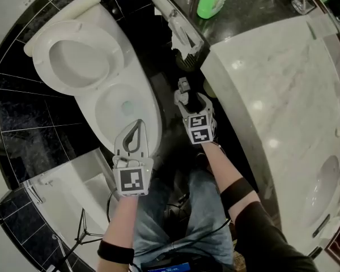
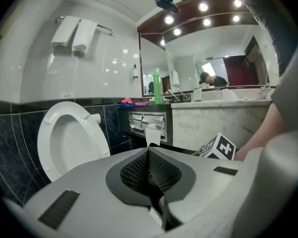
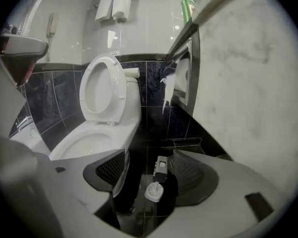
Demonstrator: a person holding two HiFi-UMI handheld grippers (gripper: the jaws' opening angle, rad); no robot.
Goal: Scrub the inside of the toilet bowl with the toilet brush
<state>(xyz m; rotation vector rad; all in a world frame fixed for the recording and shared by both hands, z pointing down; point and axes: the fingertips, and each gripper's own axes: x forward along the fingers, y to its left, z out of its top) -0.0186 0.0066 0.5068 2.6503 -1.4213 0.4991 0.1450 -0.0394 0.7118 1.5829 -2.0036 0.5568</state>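
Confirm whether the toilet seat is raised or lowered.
Raised. The toilet seat stands upright behind the toilet bowl, whose rim lies uncovered.

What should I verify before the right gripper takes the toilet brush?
1. Jaws of the right gripper apart: ok.
2. The toilet brush in line between them, on the floor: ok.
3. Pads touching it: not ok, not yet.
4. Brush standing upright: cannot tell.
5. The seat raised, the bowl uncovered: ok.
6. The left gripper shut and empty: ok.
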